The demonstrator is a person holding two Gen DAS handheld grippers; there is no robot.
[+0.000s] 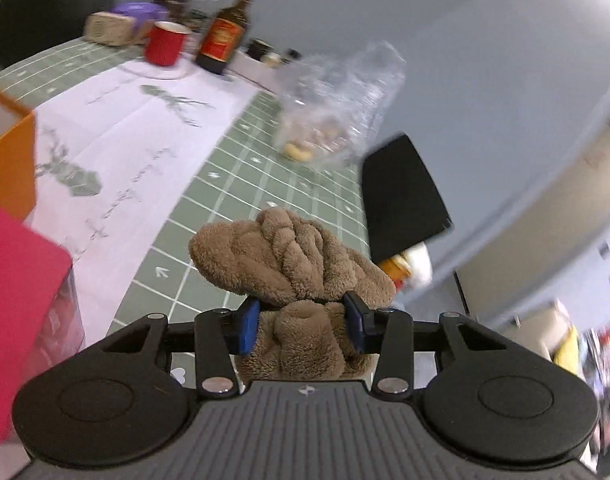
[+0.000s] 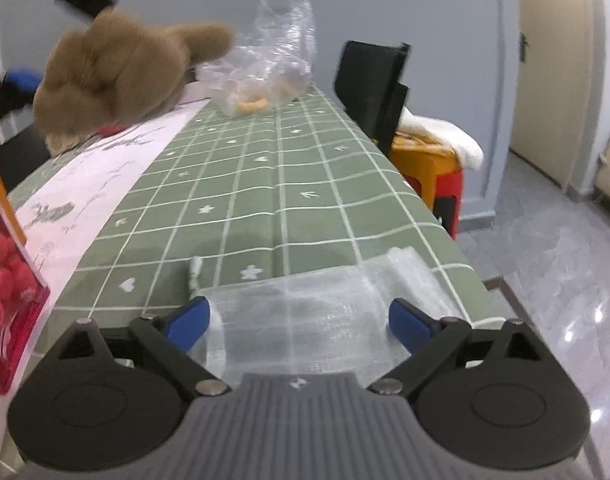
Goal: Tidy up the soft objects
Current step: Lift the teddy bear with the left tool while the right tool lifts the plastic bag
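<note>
Left wrist view: green checked tablecloth (image 1: pixel 233 184) under a white runner (image 1: pixel 145 128) with faint script, too blurred to read. Left gripper (image 1: pixel 301 322) tilted, clamped on a brown plush toy (image 1: pixel 293 264) at the waist, lifted off the cloth. At 12 o'clock a dark bottle (image 1: pixel 225 32) with unreadable red label, beside a red cup (image 1: pixel 167 42); clear plastic bag (image 1: pixel 337 100) at 1 o'clock.

Right wrist view: same tablecloth (image 2: pixel 265 184), grey wall behind. Right gripper (image 2: pixel 299 322) angled down, blue pads spread wide over a white mesh pouch (image 2: pixel 305 312) lying flat, not pinched. Plush toy (image 2: pixel 117 72) at 10 o'clock.
</note>
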